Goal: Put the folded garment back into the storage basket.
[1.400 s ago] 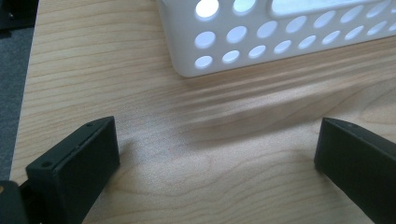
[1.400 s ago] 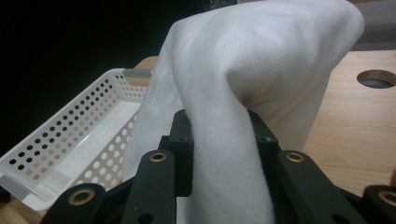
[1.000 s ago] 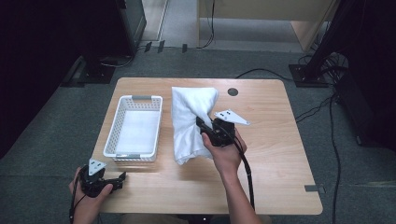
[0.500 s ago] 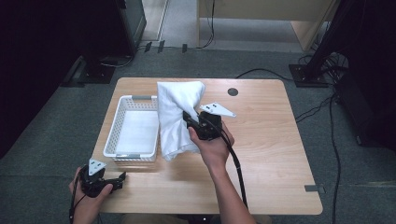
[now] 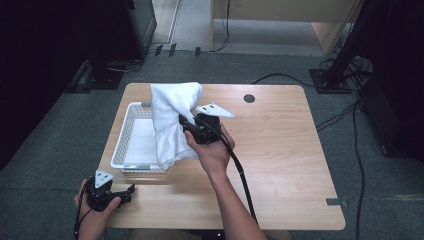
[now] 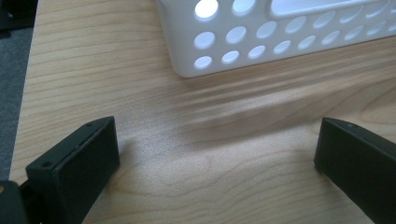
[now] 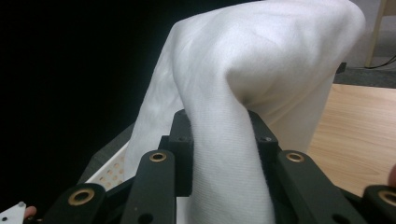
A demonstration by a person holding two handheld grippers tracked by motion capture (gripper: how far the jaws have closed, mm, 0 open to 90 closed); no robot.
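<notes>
One wooden table (image 5: pixel 280 150) (grey carpet (image 5: pixel 50 150))

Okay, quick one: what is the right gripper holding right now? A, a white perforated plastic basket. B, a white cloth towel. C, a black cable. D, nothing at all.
B: the right gripper has its fingers shut on the white cloth towel, which hangs partly over the white perforated plastic basket.
</notes>
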